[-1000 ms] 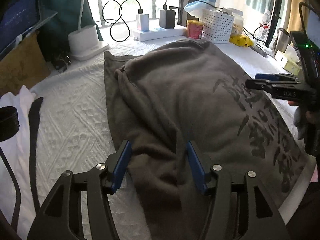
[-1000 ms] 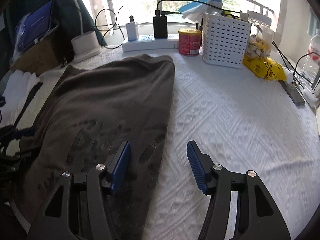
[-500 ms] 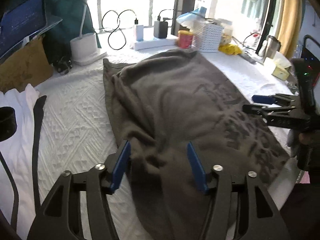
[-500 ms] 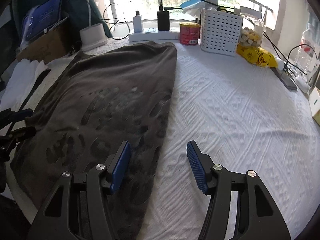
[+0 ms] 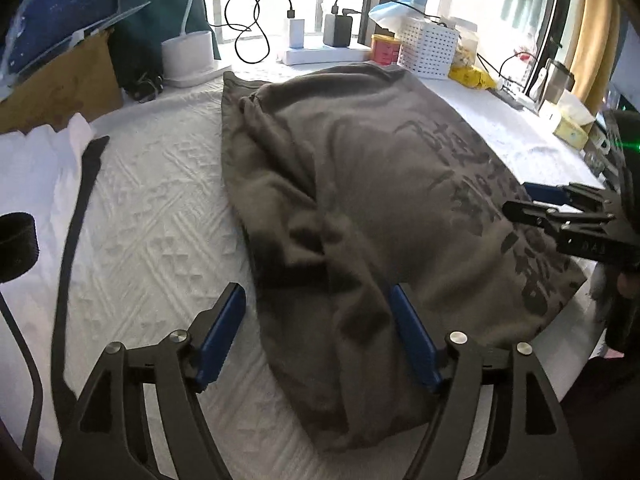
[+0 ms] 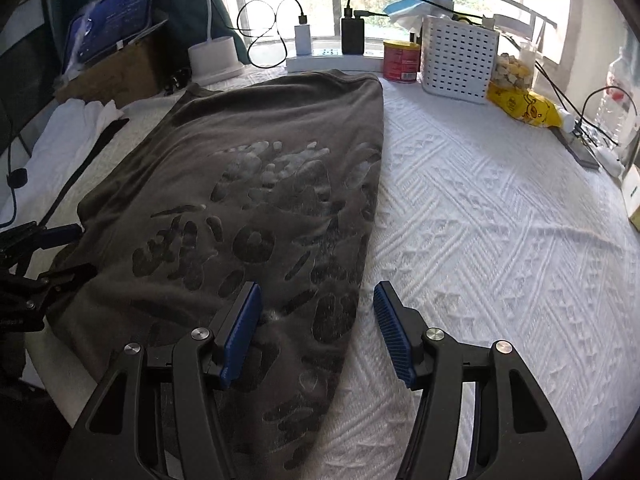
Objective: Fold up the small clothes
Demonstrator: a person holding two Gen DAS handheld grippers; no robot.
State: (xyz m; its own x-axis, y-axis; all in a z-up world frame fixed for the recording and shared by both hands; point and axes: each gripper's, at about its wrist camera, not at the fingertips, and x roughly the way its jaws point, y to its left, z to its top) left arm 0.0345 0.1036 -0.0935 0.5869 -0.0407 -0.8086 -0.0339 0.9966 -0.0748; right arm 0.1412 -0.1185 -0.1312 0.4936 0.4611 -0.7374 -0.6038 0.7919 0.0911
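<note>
A grey shirt (image 5: 360,200) with a dark print lies on the bench (image 6: 500,240), which carries a white textured cover. The shirt is folded lengthwise: in the right wrist view one long edge runs straight from the far end towards the near edge of the bench, and the print faces up. In the left wrist view the opposite side is bunched into loose folds.

The left gripper (image 5: 316,340) is above the near left part of the shirt. Its jaws have just been opening and now stand apart (the rumpled edge of the shirt lies between them, but the blue pads do not press on it). The left pad is over the bare cover, the right pad over cloth.

The right gripper (image 6: 316,332) stands apart as well, clamped on nothing. Its jaws straddle the straight edge of the shirt: the left pad is over the print, the right pad over the cover.

A white garment (image 5: 36,168) with a black strap (image 5: 80,208) lies at the left, apart from the shirt. At the far end stand a power strip (image 6: 332,62), a red can (image 6: 401,60) and a white basket (image 6: 458,58).
</note>
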